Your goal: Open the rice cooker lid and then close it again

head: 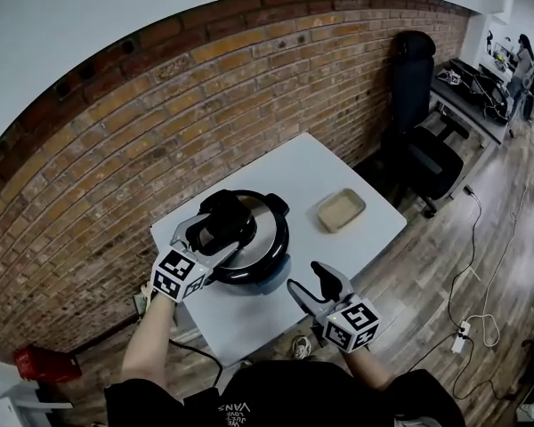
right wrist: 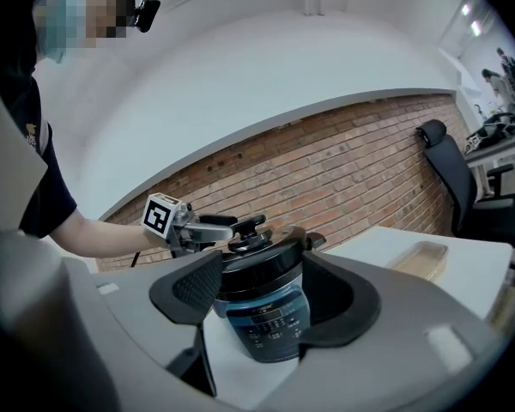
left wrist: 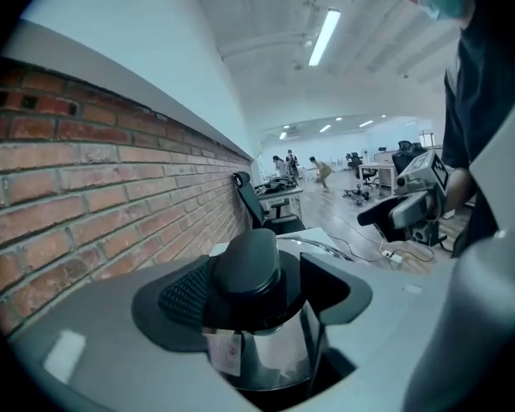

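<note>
A black rice cooker [head: 249,249] with a blue front panel [right wrist: 262,320] stands on the white table [head: 311,163], its lid down. My left gripper [head: 215,238] reaches over the lid, jaws spread wide on either side of the black lid handle [left wrist: 253,269] without closing on it. In the right gripper view that gripper [right wrist: 227,223] lies level at the handle [right wrist: 251,228]. My right gripper [head: 310,281] hovers open near the table's front edge, a little short of the cooker and pointing at it, with nothing between its jaws.
A shallow beige tray [head: 341,210] lies on the table to the right of the cooker. The brick wall [head: 160,114] runs close behind the table. A black office chair [head: 418,132] stands beyond the right end. Cables trail over the wooden floor [head: 481,265].
</note>
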### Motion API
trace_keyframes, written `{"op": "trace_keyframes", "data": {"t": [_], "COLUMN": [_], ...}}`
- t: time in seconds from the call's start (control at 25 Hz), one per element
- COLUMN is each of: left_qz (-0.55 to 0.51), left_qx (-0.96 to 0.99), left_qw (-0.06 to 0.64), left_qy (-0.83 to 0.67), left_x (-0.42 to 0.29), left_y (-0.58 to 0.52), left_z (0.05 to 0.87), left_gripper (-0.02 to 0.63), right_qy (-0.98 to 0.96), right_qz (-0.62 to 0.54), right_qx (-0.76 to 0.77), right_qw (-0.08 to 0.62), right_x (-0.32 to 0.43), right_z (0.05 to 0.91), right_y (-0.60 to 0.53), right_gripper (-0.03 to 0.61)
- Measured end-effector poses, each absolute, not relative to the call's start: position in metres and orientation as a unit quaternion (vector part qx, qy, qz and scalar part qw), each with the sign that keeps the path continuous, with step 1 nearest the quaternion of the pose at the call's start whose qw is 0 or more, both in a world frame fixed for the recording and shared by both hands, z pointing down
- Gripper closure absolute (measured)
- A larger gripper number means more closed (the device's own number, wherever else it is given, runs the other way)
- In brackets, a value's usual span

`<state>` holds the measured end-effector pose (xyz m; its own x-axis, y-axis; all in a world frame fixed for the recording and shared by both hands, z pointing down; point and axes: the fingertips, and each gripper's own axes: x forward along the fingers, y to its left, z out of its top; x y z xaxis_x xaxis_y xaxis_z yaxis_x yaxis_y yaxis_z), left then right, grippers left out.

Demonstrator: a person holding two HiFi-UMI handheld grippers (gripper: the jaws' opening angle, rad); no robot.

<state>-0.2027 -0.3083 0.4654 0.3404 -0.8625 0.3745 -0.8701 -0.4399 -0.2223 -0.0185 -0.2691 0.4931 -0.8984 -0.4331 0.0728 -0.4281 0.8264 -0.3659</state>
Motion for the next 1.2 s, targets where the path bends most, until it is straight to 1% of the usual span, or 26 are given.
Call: {"op": "trace_keyframes", "data": {"t": [0.28, 0.64, 1.04, 1.2], "left_qz": [0.259, 0.236, 0.247, 0.251], "left_qx": [0.840, 0.864, 0.868, 0.869], "left_qw": [0.016, 0.045, 0.040, 0.033], "left_qy": [-0.476, -0.442, -0.428, -0.424], "left_x": [-0.203, -0.194, -0.188, -0.186], "left_y": [-0.322, -0.334, -0.337, -0.337], "left_z": [0.474, 0.477, 0.483, 0.483], "left_gripper": [0.304, 0.304, 0.304, 0.319], "right_qy": [0.946, 0.929, 0.917, 0.915], "right_qz": [-0.197, -0.204, -0.211, -0.214], "right_qx": [-0.257, -0.308, -0.337, -0.339], "right_qw": [0.022, 0.037, 0.042, 0.041], "right_x": [-0.023, -0.018, -0.016, -0.018], "right_z": [0.490, 0.494, 0.501, 0.503], "right_y": [-0.263, -0.256, -0.250, -0.250], "right_gripper": [0.295, 0.295, 0.295, 0.296]}}
